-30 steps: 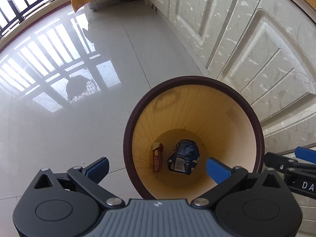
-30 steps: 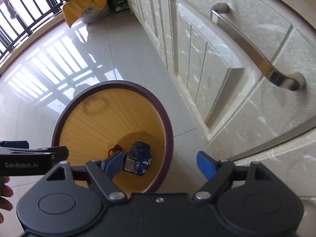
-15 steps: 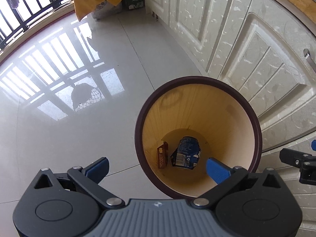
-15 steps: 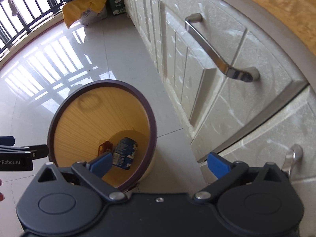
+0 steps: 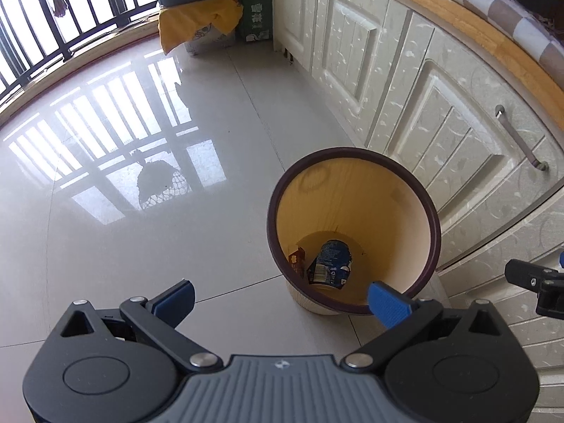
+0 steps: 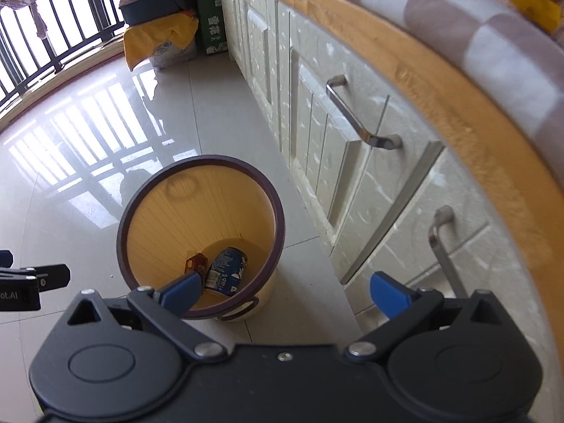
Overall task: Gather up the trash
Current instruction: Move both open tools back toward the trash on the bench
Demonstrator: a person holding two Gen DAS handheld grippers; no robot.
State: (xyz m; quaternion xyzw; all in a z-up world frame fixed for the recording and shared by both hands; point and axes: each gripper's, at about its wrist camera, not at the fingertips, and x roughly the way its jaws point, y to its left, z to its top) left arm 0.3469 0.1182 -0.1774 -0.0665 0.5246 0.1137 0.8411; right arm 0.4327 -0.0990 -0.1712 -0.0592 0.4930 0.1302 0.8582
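Bin (image 5: 352, 225) shrinking toward lower centre as both views are rising | can (image 5: 329, 264), wrapper (image 5: 296, 257) lying inside | left gripper (image 5: 280, 298), right gripper (image 6: 285, 290) gaping, empty | drop looking done.

Yellow bin (image 5: 356, 194), blue can (image 5: 329, 262)

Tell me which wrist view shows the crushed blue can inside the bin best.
The left wrist view: the crushed blue can lies fully exposed at the bottom of the bin, label and barcode facing up. In the right wrist view the can is also visible, but a blue fingertip of the right hand-held gripper overlaps its lower-left edge.
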